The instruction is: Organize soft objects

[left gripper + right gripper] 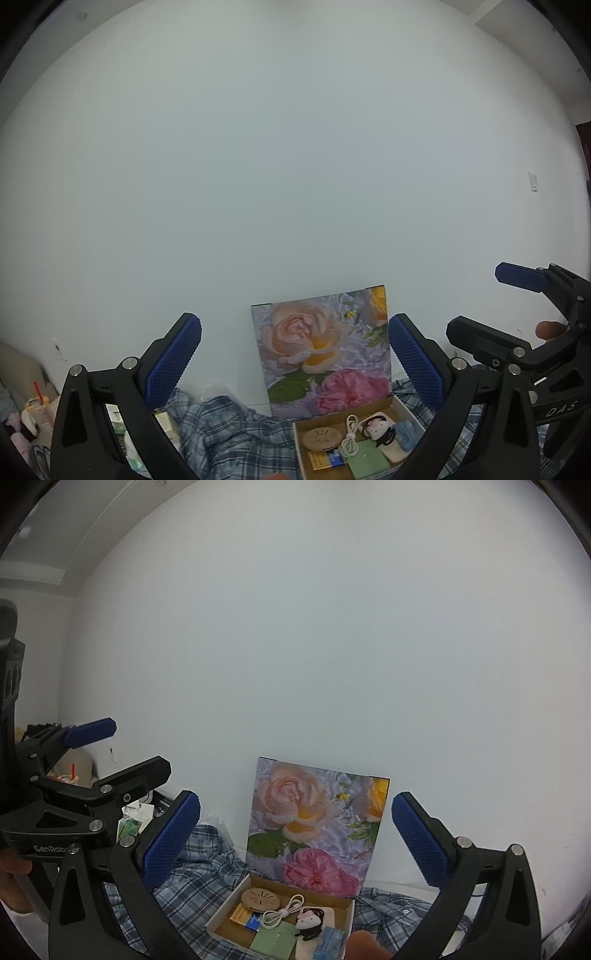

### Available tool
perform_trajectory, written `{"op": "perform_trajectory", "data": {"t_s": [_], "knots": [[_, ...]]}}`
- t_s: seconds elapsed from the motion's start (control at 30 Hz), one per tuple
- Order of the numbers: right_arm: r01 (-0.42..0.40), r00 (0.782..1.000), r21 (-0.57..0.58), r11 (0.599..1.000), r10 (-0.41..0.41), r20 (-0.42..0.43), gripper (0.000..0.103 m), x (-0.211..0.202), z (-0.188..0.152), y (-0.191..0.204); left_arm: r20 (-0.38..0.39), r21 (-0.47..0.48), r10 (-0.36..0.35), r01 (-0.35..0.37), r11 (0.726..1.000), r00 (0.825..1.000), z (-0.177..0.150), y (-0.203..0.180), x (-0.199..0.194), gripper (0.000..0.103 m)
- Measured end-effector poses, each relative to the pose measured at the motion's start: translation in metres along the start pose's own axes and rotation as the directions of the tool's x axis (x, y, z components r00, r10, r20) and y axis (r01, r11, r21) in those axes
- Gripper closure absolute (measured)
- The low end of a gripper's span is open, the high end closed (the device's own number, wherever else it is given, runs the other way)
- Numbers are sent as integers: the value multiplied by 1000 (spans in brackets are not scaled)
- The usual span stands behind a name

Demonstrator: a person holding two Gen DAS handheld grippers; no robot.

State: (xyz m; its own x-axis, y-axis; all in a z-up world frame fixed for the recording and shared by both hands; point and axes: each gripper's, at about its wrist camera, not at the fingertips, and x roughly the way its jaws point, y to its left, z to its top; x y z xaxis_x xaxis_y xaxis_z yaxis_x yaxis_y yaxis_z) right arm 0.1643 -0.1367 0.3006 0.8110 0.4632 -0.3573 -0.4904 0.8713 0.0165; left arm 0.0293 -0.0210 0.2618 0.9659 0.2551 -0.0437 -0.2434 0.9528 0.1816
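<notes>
A blue plaid shirt lies crumpled on the surface below both grippers; it also shows in the right wrist view. A shallow cardboard box rests on it and holds a small plush toy, a white cable, a green pouch and small packets; the box shows in the right wrist view with the plush. My left gripper is open and empty, raised above the shirt. My right gripper is open and empty, also raised.
A flower painting leans on the white wall behind the box, also in the right wrist view. Clutter with a drink cup sits at far left. The right gripper appears at right in the left view.
</notes>
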Motion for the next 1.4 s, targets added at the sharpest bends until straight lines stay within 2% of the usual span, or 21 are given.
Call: {"op": "perform_trajectory", "data": {"t_s": [0.2, 0.33, 0.6, 0.73, 0.9, 1.0, 1.17, 1.27, 1.4], "knots": [[-15, 1000, 4, 1000, 16, -13, 0, -27, 1, 16, 8, -15, -5, 5, 1000, 1000, 5, 11, -28, 1], [29, 999, -28, 999, -30, -29, 0, -47, -4, 27, 7, -5, -2, 2, 1000, 1000, 5, 9, -50, 1], [31, 997, -3, 1000, -31, -68, 0, -81, -35, 36, -36, -29, -47, 46, 999, 998, -19, 1, -81, 1], [22, 996, 10, 1000, -21, -87, 0, -93, -60, 38, -67, -24, -70, 68, 997, 995, -42, -8, -96, 1], [66, 990, -2, 998, -66, -121, 0, -101, -95, 47, -117, -38, -80, 76, 996, 990, -72, -18, -98, 1], [54, 988, -3, 999, -54, -147, 0, -101, -119, 50, -148, -18, -65, 63, 998, 987, -97, -29, -97, 1], [30, 984, 33, 999, -24, -179, 0, -98, -156, 47, -202, -53, -87, 78, 996, 976, -134, -34, -96, 1], [17, 979, 39, 999, -9, -202, 0, -86, -180, 44, -224, -7, -46, 46, 999, 973, -155, -42, -90, 1], [5, 973, 87, 996, 15, -230, 0, -70, -208, 38, -247, 14, -31, 36, 999, 968, -181, -47, -77, 1]]}}
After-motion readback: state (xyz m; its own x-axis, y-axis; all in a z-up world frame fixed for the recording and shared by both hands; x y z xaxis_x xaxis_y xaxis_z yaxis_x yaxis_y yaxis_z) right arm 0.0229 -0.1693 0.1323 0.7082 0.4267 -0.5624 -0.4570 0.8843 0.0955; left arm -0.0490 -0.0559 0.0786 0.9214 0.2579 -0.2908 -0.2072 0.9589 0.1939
